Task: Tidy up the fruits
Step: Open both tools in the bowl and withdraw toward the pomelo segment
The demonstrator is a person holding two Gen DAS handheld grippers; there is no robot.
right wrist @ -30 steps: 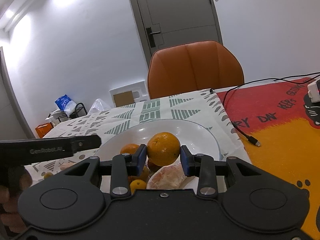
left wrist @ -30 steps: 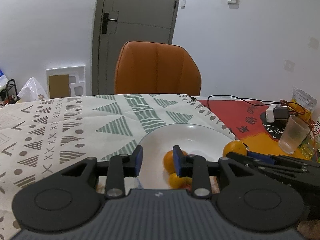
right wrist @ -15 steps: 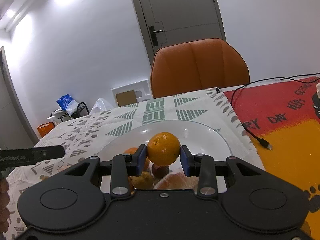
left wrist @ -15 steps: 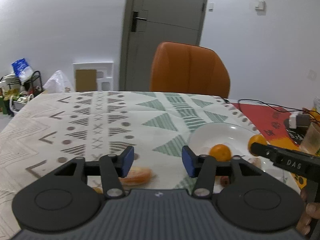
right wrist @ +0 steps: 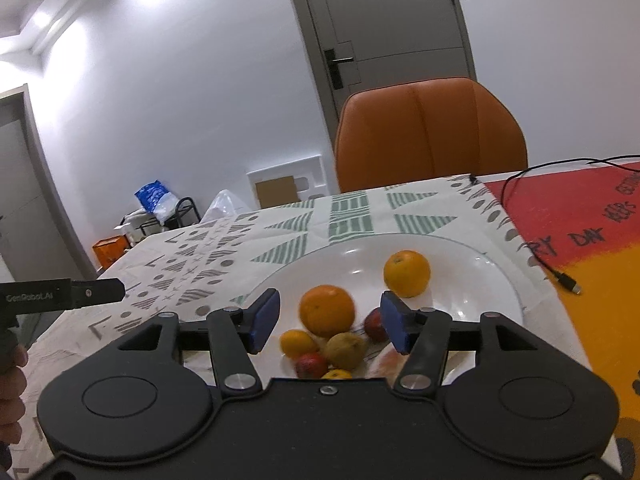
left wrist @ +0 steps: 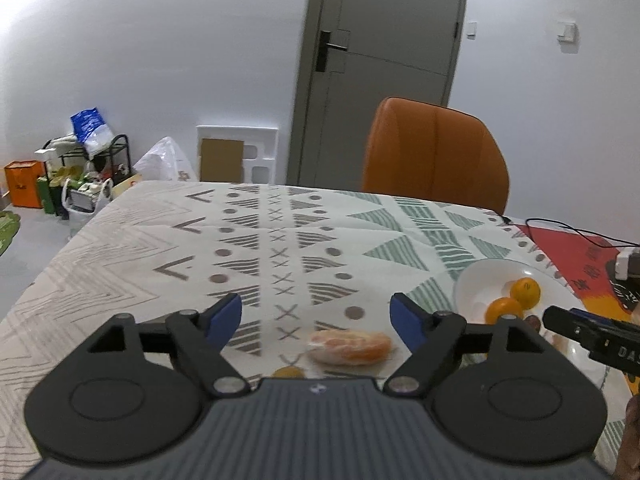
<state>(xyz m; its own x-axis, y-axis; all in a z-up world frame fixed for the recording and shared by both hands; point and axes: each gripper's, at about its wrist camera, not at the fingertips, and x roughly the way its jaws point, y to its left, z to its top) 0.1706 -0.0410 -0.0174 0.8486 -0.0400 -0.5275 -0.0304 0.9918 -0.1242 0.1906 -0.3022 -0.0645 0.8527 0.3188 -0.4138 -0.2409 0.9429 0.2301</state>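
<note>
Left gripper: jaws opening, nothing gripped; a peeled orange lies on the counter at lower centre. Right gripper: jaws opening, released, above the plate holding oranges and small fruits at frame centre.

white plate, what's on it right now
On the white plate lie two oranges, a smaller orange fruit, a brownish fruit and two red fruits. The gripper body covers the plate's near edge, so more may be hidden there.
</note>
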